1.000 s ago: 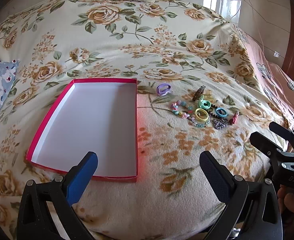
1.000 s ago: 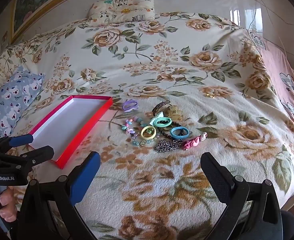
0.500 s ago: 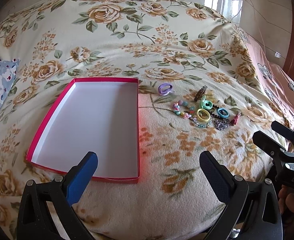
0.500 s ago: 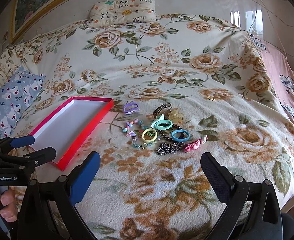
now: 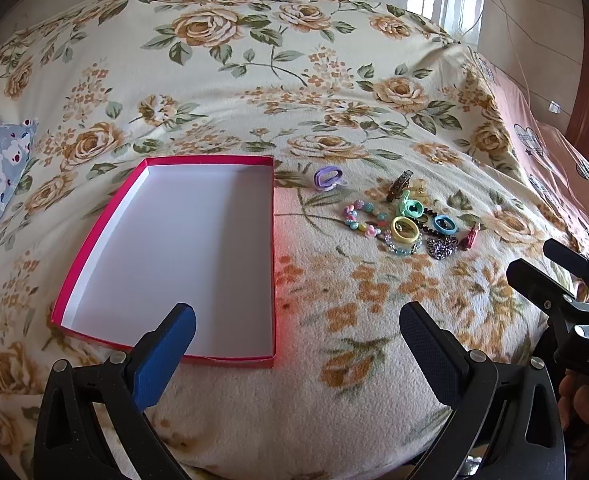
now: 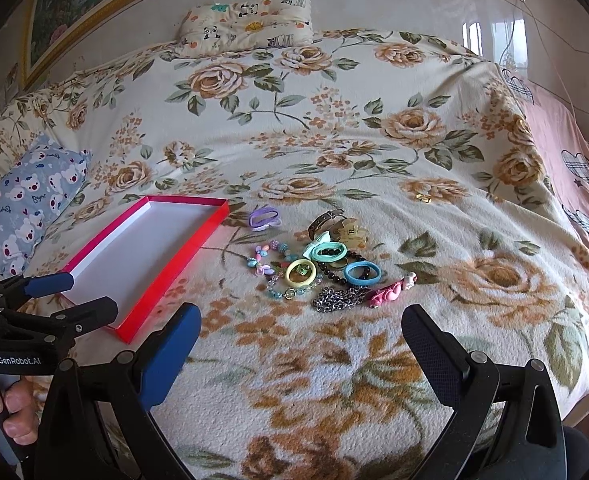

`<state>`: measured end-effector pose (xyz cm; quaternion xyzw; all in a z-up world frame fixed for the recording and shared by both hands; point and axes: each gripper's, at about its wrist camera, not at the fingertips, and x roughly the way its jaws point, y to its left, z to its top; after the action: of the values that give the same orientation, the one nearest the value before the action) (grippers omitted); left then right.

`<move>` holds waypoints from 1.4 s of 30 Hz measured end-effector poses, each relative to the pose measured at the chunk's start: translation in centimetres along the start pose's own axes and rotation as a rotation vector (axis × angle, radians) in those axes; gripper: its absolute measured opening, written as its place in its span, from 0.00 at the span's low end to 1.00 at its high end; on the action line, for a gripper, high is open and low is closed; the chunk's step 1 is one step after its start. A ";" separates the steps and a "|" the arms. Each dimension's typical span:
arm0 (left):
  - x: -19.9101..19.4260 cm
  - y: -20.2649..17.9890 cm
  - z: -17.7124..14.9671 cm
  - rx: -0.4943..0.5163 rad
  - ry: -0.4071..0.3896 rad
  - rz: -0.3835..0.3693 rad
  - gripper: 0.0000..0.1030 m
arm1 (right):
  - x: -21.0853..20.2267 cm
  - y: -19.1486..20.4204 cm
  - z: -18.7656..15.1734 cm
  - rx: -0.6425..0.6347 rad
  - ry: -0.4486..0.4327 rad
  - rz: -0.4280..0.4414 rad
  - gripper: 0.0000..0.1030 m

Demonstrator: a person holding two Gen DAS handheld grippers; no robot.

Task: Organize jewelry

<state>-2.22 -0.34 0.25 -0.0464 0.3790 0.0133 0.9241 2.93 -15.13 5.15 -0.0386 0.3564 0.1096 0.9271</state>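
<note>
Both the left gripper (image 5: 296, 330) and right gripper (image 6: 300, 330) hover spread wide, grasping nothing, above a floral blanket-covered bed (image 6: 374, 128). A shallow pink cardboard box with white interior (image 5: 186, 248) lies near the bed's front edge; just beside it sits a colourful jewelry pile (image 6: 322, 268).

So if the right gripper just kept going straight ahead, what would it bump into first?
Probably the silver chain at the near edge of the jewelry pile, with the pink charm beside it. The right gripper is open and points that way, with only floral blanket between, though its height above the bed is unclear.
</note>
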 end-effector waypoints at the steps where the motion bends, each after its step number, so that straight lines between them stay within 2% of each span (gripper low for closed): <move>1: 0.0 0.0 0.0 0.001 0.001 0.002 0.99 | 0.0 0.0 0.0 0.001 0.000 0.001 0.98; 12: 0.3 -0.3 0.0 0.004 0.002 -0.005 0.99 | 0.0 -0.2 0.1 0.005 -0.002 0.004 0.98; 19: 0.7 -0.2 0.6 0.007 0.012 -0.038 0.99 | 0.3 -0.6 0.1 0.019 0.004 0.008 0.98; 32: 4.0 -0.3 3.7 0.028 0.048 -0.079 0.98 | 2.1 -3.5 0.9 0.097 0.040 0.016 0.97; 40: 7.1 -1.2 6.0 0.047 0.074 -0.095 0.91 | 4.1 -5.0 2.2 0.136 0.071 0.032 0.90; 42: 8.0 -1.3 6.5 0.051 0.086 -0.093 0.87 | 4.6 -5.2 2.6 0.135 0.081 0.031 0.84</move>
<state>8.12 -1.11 -0.65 -0.0410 0.4161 -0.0413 0.9075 9.15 -18.98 3.97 0.0251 0.4008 0.0981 0.9105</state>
